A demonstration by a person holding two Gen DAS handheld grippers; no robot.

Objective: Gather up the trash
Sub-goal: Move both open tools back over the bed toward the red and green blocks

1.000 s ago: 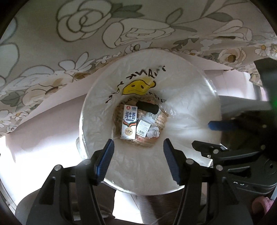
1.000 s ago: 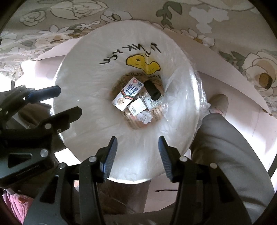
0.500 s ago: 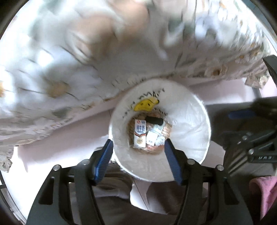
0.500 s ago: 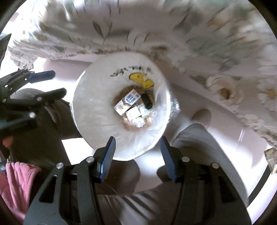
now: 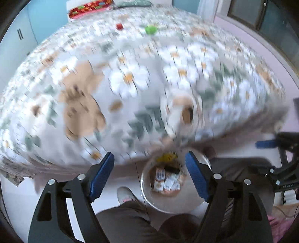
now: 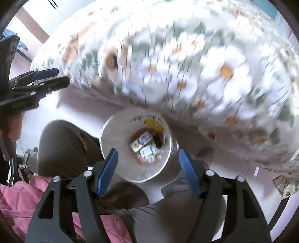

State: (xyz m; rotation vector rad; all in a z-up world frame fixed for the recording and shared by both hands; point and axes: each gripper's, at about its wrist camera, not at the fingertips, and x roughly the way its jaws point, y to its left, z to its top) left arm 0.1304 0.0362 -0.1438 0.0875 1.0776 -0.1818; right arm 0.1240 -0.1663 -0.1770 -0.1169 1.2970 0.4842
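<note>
A round bin lined with a white bag (image 5: 188,202) (image 6: 115,158) stands on the floor below both grippers, beside the table edge. Milk cartons and small packets (image 5: 164,180) (image 6: 143,146) lie at its bottom. My left gripper (image 5: 149,173) hangs high over the bin, its jaws opening with nothing between the blue pads. My right gripper (image 6: 148,172) is likewise above the bin, jaws opening and empty. A roll with a brown core (image 5: 184,114) (image 6: 111,60) rests on the flowered tablecloth (image 5: 130,84) near its edge. All is blurred by motion.
A red item (image 5: 119,26) and a green item (image 5: 151,30) lie at the far side of the table, with a red package (image 5: 89,7) beyond. The person's trouser legs (image 5: 129,222) and a shoe (image 5: 125,195) stand next to the bin. Pink cloth (image 6: 16,201) shows low left.
Both grippers have risen away from the bin, which now looks much smaller, and have tilted up so the tabletop is in view. Both pairs of jaws have spread wider.
</note>
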